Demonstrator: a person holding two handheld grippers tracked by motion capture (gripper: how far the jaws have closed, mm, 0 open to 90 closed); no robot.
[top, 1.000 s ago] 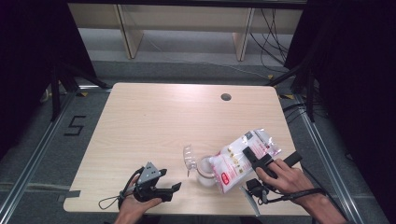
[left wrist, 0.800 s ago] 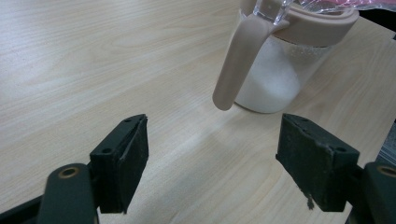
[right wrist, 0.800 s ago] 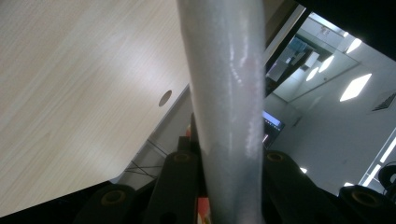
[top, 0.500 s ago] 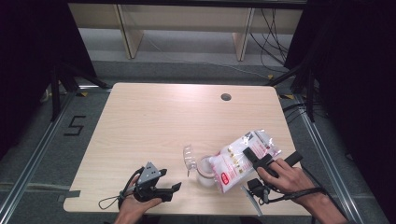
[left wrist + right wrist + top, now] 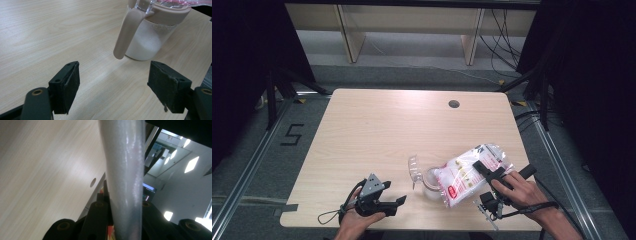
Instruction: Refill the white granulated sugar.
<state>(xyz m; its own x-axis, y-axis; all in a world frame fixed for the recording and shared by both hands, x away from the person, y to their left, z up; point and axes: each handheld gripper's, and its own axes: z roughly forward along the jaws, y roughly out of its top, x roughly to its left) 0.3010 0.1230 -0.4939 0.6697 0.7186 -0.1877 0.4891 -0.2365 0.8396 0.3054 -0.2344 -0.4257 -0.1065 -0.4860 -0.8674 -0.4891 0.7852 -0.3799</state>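
A clear plastic bag (image 5: 467, 172) of white grains with red print hangs tilted over a clear jar (image 5: 430, 181) near the table's front edge. My right gripper (image 5: 484, 167) is shut on the bag's upper part and has just tightened a little; the bag's film (image 5: 123, 170) runs between its jaws. The jar (image 5: 145, 42) holds white grains, has a beige rim and a beige handle (image 5: 126, 32), and its clear lid flap (image 5: 413, 167) stands open. My left gripper (image 5: 394, 206) rests low at the front left, open, its pads (image 5: 72, 85) a short way from the jar.
The light wooden table (image 5: 387, 130) has a round cable hole (image 5: 454, 104) at its far right. A floor mark "5" (image 5: 292, 134) lies to the left. Metal rails run along both sides, and shelving legs stand beyond the far edge.
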